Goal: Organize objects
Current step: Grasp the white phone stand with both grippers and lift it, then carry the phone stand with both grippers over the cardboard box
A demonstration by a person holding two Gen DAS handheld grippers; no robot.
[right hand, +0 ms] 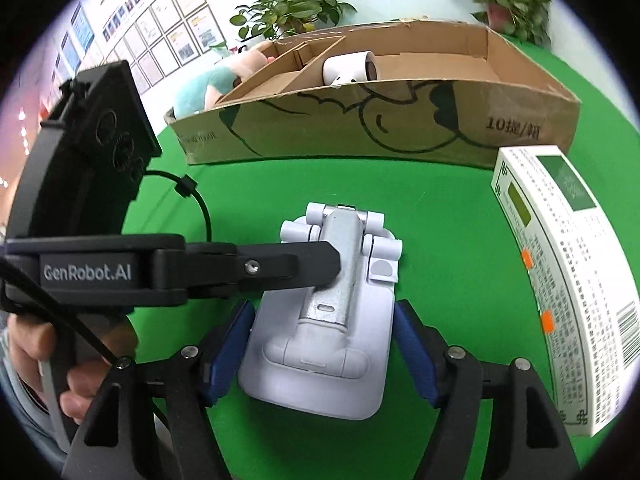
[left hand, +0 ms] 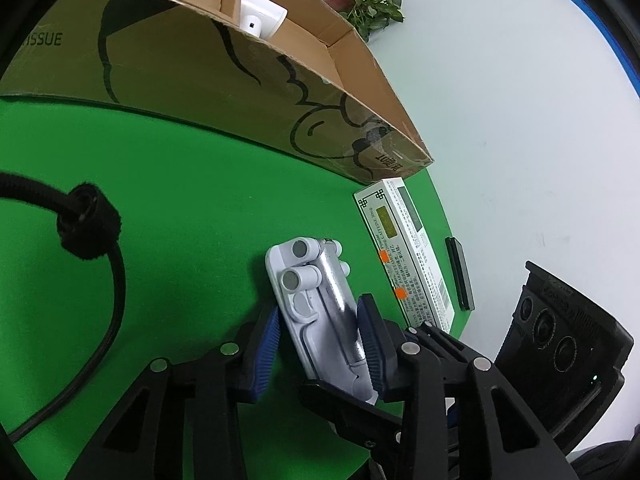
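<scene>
On the green mat [right hand: 440, 240], in front of the cardboard box [right hand: 400, 120], lies a pale folding stand [right hand: 320, 352] with a metal arm. The right gripper [right hand: 322, 350] straddles its base, blue pads on either side, the left pad touching or nearly so and a sliver of green showing by the right one, so no firm grip is visible. The left gripper [left hand: 318, 344] comes in from the side with narrowed jaws, its pads [left hand: 370, 336] against the metal arm, clamping it. A white medicine carton [right hand: 568, 280] lies to the right of the stand, near the box's corner. Inside the box sits a white device [right hand: 348, 67].
</scene>
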